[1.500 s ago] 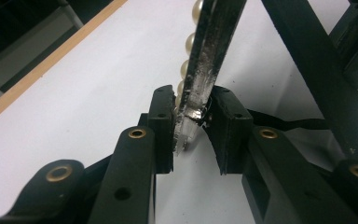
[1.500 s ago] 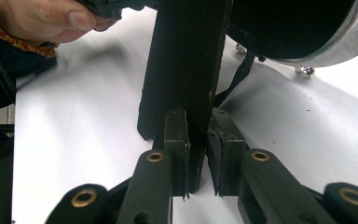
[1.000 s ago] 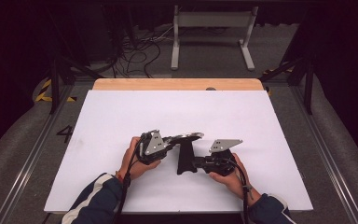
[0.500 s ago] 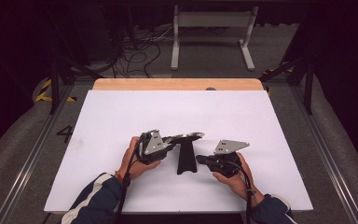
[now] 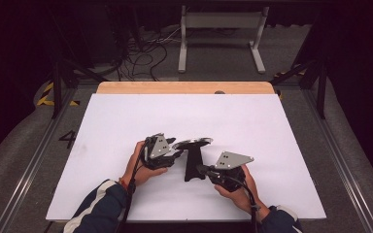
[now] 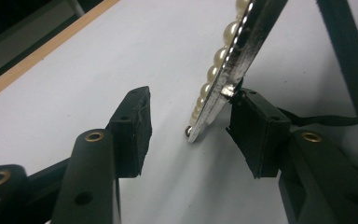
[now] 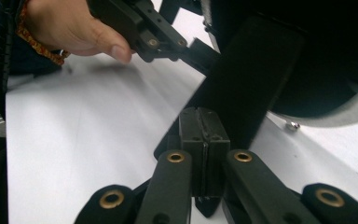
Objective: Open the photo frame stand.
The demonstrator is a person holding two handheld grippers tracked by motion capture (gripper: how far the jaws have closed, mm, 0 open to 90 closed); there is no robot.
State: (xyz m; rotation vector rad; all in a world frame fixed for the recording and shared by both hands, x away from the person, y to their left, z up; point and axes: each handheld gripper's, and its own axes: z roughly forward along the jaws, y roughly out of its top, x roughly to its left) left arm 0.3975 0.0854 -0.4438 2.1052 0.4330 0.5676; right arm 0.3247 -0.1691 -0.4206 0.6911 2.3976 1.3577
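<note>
White table (image 5: 126, 121) in the high view carries a pearl-rimmed frame (image 5: 192, 143) on its black stand (image 5: 193, 165), between both grippers. Left gripper (image 6: 189, 126) view: jaws just opening, frame edge between, unclamped. Right gripper (image 7: 204, 140) view: jaws pressed together, empty, beside the stand.

Ahead of our right gripper (image 5: 203, 169): pearl-rimmed mirror's black stand (image 5: 193, 165) blocks. Behind and outward of both grippers: bare white tabletop (image 5: 252, 121), passable.
</note>
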